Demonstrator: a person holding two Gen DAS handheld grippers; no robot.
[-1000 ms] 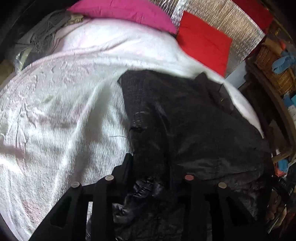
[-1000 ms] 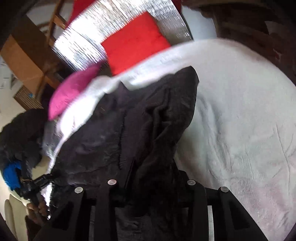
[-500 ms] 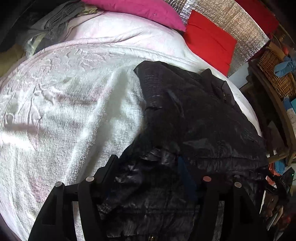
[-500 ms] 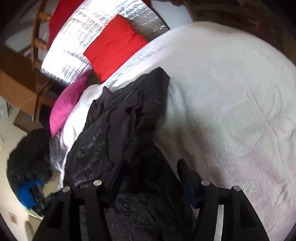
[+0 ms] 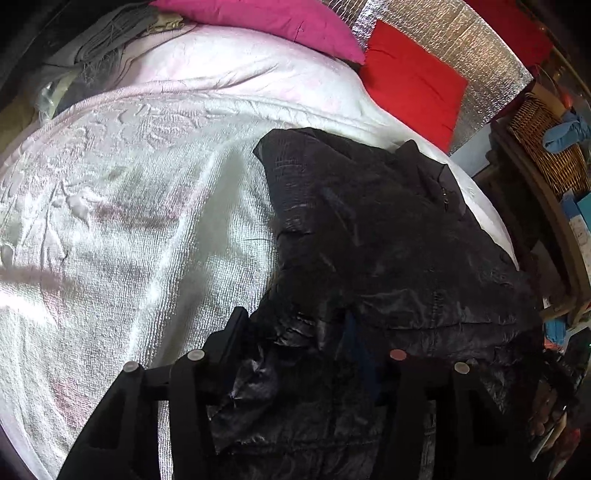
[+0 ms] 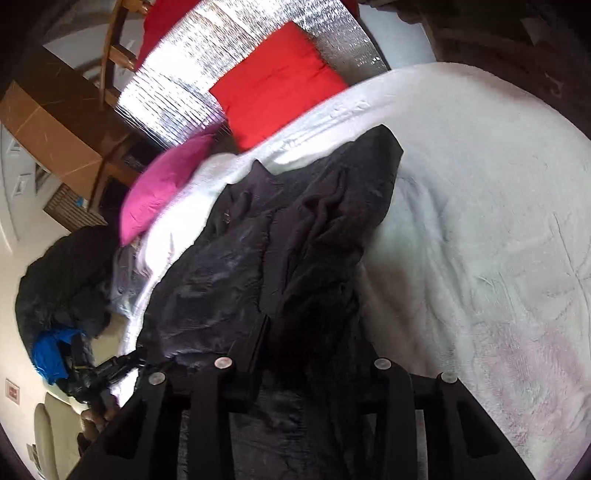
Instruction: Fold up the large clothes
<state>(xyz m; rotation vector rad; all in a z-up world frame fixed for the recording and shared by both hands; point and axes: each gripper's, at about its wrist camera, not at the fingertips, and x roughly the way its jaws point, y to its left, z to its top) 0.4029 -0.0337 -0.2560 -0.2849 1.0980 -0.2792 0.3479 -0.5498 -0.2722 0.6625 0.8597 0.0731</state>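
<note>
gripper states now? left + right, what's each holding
Left gripper: jaws just closing, black jacket fabric bunched between them; firm grip cannot be told.
Right gripper: jaws just closed in, shut on the same jacket.

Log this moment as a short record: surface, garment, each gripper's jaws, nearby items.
surface: white textured bedspread
garment: black jacket, crumpled, lying on the bedspread
left gripper: jaws have just been closing, jacket fabric bunched between them; grip unclear
right gripper: jaws have just been closing, on a dark fold of the jacket
nearby: pink pillow, red cushion, wicker basket
</note>
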